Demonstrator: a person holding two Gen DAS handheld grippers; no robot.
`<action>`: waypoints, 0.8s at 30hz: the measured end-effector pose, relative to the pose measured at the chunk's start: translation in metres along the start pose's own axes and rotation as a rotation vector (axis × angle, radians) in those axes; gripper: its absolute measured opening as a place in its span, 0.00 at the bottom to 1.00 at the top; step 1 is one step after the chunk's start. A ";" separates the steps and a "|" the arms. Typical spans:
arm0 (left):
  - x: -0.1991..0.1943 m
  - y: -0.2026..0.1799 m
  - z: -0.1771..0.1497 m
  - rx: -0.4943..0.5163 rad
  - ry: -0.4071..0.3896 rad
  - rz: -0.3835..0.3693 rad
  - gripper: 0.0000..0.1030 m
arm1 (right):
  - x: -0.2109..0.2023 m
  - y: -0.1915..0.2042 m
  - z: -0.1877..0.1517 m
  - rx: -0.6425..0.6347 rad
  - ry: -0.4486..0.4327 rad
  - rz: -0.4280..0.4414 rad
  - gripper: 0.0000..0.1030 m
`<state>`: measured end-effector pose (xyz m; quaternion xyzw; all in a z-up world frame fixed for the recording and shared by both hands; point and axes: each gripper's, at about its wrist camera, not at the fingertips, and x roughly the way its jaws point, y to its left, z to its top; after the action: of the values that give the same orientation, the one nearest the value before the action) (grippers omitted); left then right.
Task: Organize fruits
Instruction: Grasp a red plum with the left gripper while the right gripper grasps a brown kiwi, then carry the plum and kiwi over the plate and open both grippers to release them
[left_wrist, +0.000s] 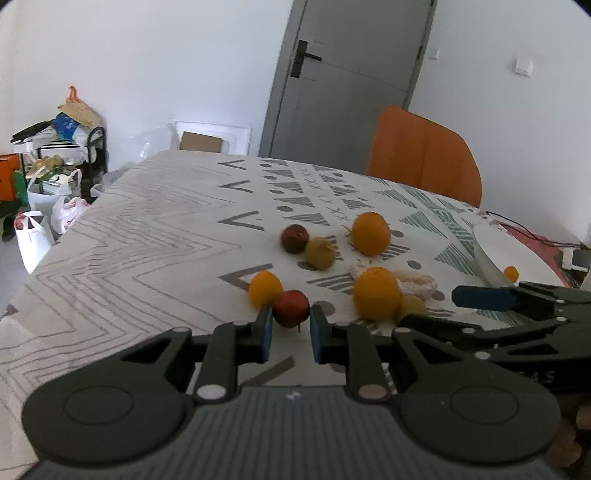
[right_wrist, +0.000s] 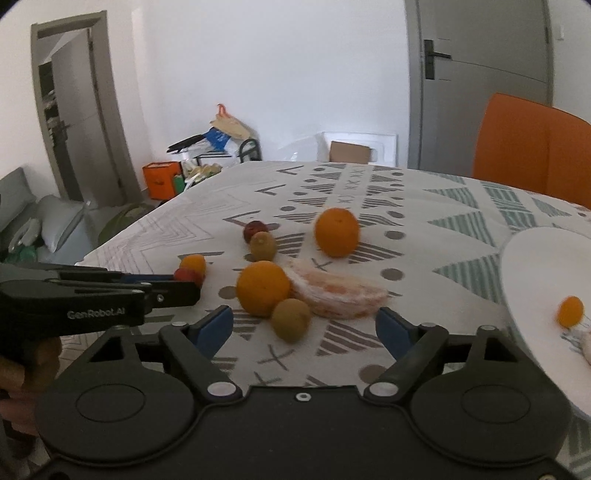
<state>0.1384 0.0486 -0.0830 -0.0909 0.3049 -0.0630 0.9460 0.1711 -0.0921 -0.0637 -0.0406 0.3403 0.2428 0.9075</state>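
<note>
At 12 o'clock of the left gripper (left_wrist: 291, 325), jaws spread around 1 red fruit (left_wrist: 291, 307), apparently to pick it; right gripper (right_wrist: 303, 328) gapes empty near the plate (right_wrist: 532, 258).

The tablecloth (right_wrist: 424, 206) is white with grey zigzag lines, grey dots, grey crosses and stripy triangles in grey and green. 2 big oranges (right_wrist: 263, 288) (right_wrist: 336, 232) are bright orange. A small orange fruit (left_wrist: 264, 288) sits by a dark red fruit (left_wrist: 291, 308). Another dark red fruit (left_wrist: 294, 238) is further back. 2 kiwis (right_wrist: 290, 319) (right_wrist: 263, 245) are brownish green. The peeled fruit piece (right_wrist: 343, 293) is pale pink and orange. The plate (right_wrist: 535, 258) is white with a tiny orange fruit (right_wrist: 570, 311) on it. The left gripper (left_wrist: 291, 338) and right gripper (right_wrist: 303, 328) are black with blue pads. The chair (left_wrist: 424, 155) is orange. The door (left_wrist: 343, 81) is grey and the wall (left_wrist: 147, 66) is white.
</note>
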 end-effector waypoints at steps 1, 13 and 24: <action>-0.002 0.002 0.000 -0.004 -0.003 0.003 0.19 | 0.002 0.002 0.001 -0.004 0.003 0.003 0.76; -0.015 0.007 0.000 0.000 -0.021 0.011 0.19 | -0.005 0.010 -0.005 -0.004 0.029 0.017 0.22; -0.025 -0.012 0.007 0.033 -0.050 -0.012 0.19 | -0.035 -0.008 -0.003 0.044 -0.040 -0.022 0.22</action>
<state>0.1217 0.0421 -0.0606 -0.0788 0.2797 -0.0711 0.9542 0.1504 -0.1146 -0.0450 -0.0198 0.3270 0.2260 0.9174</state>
